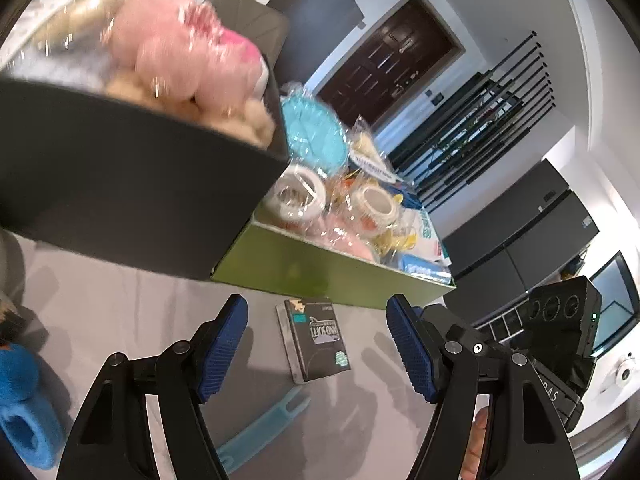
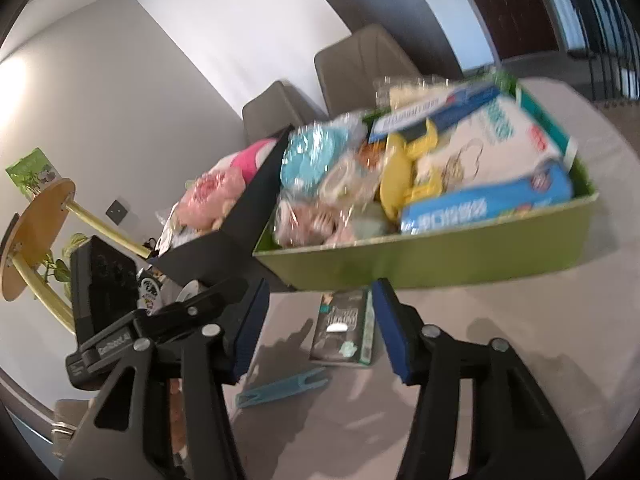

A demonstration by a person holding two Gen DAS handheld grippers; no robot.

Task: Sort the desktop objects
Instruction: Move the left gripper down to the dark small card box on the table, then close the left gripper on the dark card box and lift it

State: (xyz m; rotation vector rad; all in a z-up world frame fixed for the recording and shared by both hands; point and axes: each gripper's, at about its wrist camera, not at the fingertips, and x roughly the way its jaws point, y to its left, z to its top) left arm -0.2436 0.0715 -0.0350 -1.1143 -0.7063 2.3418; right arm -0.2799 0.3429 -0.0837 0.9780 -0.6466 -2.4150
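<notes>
Packet [image 1: 318,340] is lying flat on the table [image 1: 120,300], six o'clock of the green box [image 1: 332,280]; light, stiff, glossy, so I'm planning an edge grip. Left gripper [image 1: 316,344] and right gripper [image 2: 316,328] are both hanging apart, empty.

Both tongs share one build — matte black angular frames with triangular cut-outs, round silver screw heads at the pivots, and ribbed blue pads on the inner finger faces. The left tongs [image 1: 316,344] carry a black block with white lettering alongside; the right tongs [image 2: 318,328] likewise — a white-printed label on black housing.
</notes>
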